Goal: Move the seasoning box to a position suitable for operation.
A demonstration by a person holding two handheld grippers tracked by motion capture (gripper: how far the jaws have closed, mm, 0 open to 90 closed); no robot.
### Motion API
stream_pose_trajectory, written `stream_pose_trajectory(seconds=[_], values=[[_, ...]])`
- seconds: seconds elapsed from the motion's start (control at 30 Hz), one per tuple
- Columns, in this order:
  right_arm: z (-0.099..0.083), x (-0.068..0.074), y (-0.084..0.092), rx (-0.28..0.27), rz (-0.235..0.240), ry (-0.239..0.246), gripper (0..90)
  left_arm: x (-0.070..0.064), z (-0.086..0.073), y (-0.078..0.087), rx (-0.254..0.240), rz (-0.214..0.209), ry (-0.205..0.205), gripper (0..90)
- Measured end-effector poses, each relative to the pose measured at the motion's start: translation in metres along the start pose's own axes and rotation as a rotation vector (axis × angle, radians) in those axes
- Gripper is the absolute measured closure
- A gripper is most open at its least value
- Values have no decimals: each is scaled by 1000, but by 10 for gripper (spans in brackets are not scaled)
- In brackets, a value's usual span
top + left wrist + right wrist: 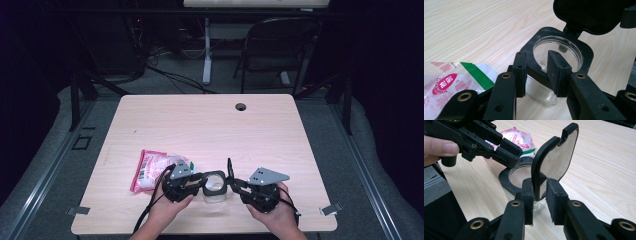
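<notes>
A recording lab: bare wooden table [260, 125] ringed by dark curtains, floor cables [170, 75] and a folding chair [275, 45].

I see my left hand [167, 207] coming in from the bottom edge, wrapped round the black two-fingered left gripper [197, 182] with its grey three-cornered top plate, aimed toward the right; its fingers [520, 72] sit narrowly parted, pads pressed on what lies between them; my right hand [272, 210] mirrors it, cupping the black right gripper [232, 182] aimed left; its fingers [554, 197] stand near together, clamped on a thin edge; both cables trail back toward me.
</notes>
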State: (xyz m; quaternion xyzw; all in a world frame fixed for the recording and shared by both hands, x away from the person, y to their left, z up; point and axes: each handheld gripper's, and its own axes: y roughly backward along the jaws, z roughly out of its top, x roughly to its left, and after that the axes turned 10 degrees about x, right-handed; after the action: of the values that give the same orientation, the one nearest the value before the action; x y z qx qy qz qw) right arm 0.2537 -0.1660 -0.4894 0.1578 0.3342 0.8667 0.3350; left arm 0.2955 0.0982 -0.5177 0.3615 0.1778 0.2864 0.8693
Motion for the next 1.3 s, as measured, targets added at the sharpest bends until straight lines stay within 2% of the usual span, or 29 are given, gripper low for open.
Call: stream_pose_trajectory(seconds=[0.17, 0.27, 0.4, 0.6, 0.77, 1.07, 1.3], values=[[-1, -2, 1, -3, 1, -10, 773, 0, 1, 0, 7, -7, 17, 690], [-1, -2, -1, -2, -8, -19, 749, 3, 2, -2, -1, 8, 27, 639], [-3, -1, -6, 17, -14, -19, 753, 6, 3, -5, -14, -9, 35, 606], [-4, -4, -7, 18, -10, -37, 785, 10, 4, -10, -5, -25, 39, 613], [-5, -10, -9, 3, -5, -68, 808, 7, 3, -11, 3, -34, 31, 640], [-2, -21, -14, -11, 16, -106, 833, 4, -2, -7, -11, -34, 53, 617], [1, -29, -18, -18, -6, -129, 854, -3, -4, -7, -19, -49, 54, 593]])
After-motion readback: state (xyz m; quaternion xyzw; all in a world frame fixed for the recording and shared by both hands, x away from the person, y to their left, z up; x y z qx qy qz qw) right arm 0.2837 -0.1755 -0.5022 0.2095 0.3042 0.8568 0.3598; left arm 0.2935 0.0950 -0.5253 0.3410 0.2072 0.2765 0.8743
